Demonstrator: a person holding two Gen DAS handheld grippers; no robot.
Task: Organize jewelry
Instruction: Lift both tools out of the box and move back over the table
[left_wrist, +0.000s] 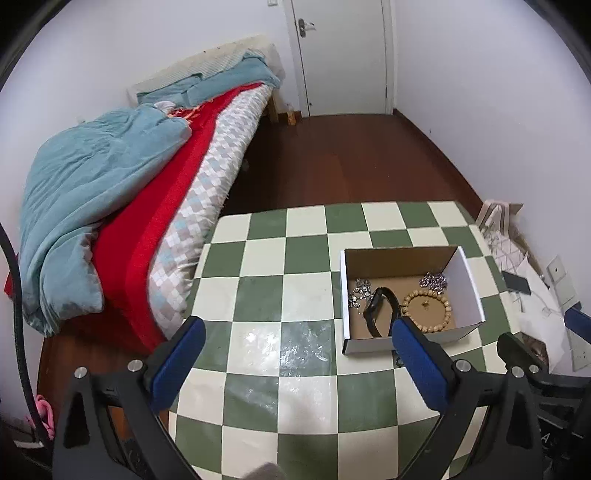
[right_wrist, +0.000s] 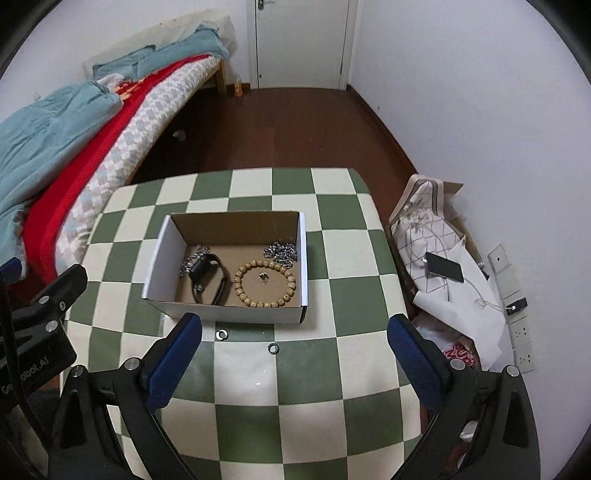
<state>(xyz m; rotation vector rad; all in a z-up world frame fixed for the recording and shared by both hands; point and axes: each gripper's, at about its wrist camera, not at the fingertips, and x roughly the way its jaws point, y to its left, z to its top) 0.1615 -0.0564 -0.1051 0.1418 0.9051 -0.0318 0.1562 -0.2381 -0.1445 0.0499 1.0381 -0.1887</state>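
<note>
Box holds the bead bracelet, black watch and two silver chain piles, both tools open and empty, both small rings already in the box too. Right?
Not the rings. The right wrist view shows both small rings on the checkered tabletop, just in front of the box. The rest holds: bead bracelet, black watch and silver chain piles inside; left tool and right tool open, empty.

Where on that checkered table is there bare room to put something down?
Bare checkered table: the wide stretch left of the box toward the bed, the strip behind the box, and the near part. Two small rings lie before the box. Inside, the wooden bead bracelet and watch crowd the floor.
</note>
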